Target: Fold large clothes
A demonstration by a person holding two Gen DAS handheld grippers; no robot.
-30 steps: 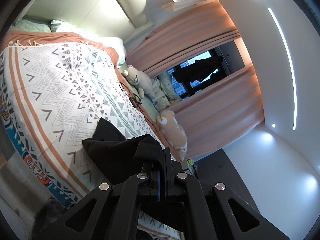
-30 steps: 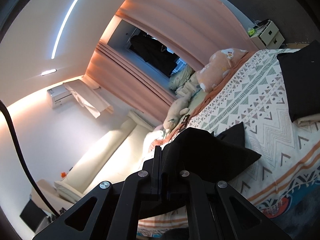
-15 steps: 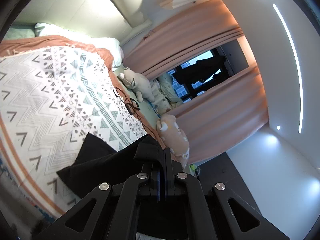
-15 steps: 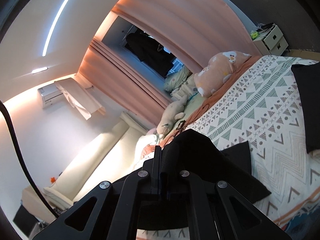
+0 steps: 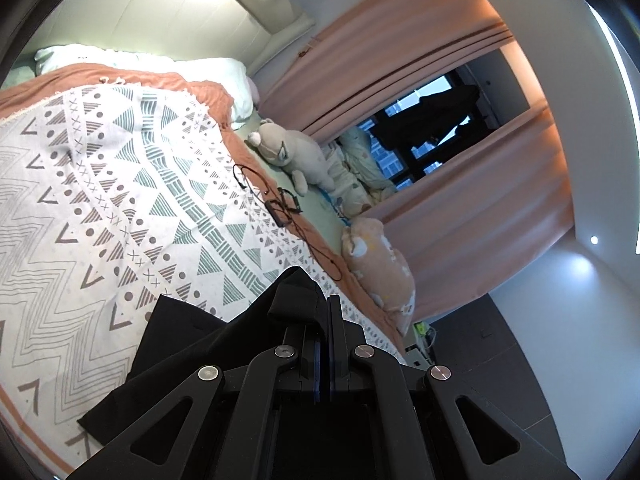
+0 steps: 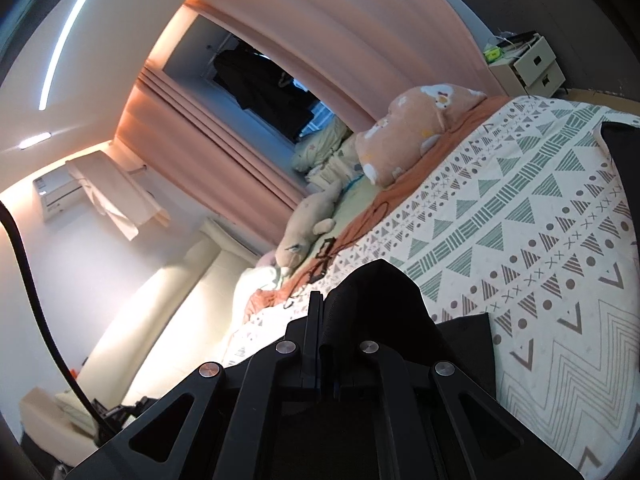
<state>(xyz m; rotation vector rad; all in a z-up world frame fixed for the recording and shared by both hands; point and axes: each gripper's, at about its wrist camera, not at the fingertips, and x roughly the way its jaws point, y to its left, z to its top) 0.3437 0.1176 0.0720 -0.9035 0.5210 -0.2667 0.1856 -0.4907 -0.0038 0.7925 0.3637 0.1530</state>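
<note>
A black garment (image 5: 188, 352) hangs from my left gripper (image 5: 325, 300), which is shut on one edge of it above the patterned bedspread (image 5: 100, 184). In the right wrist view my right gripper (image 6: 320, 300) is shut on another edge of the same black garment (image 6: 380, 300), whose lower part drapes onto the bedspread (image 6: 540, 240). A second dark piece of cloth (image 6: 624, 148) shows at the right edge of that view. The cloth covers part of both pairs of fingers.
Plush toys (image 5: 296, 156) and a peach pillow (image 5: 380, 268) lie along the far side of the bed by the pink curtains (image 5: 460, 220). A black cable with glasses (image 5: 280, 204) lies on the bedspread. A bedside drawer unit (image 6: 532, 64) stands beyond the bed.
Both grippers have moved forward over the bed towards the far side, carrying the black garment. The plush toys and pillow look larger and nearer. Both stayed shut.
</note>
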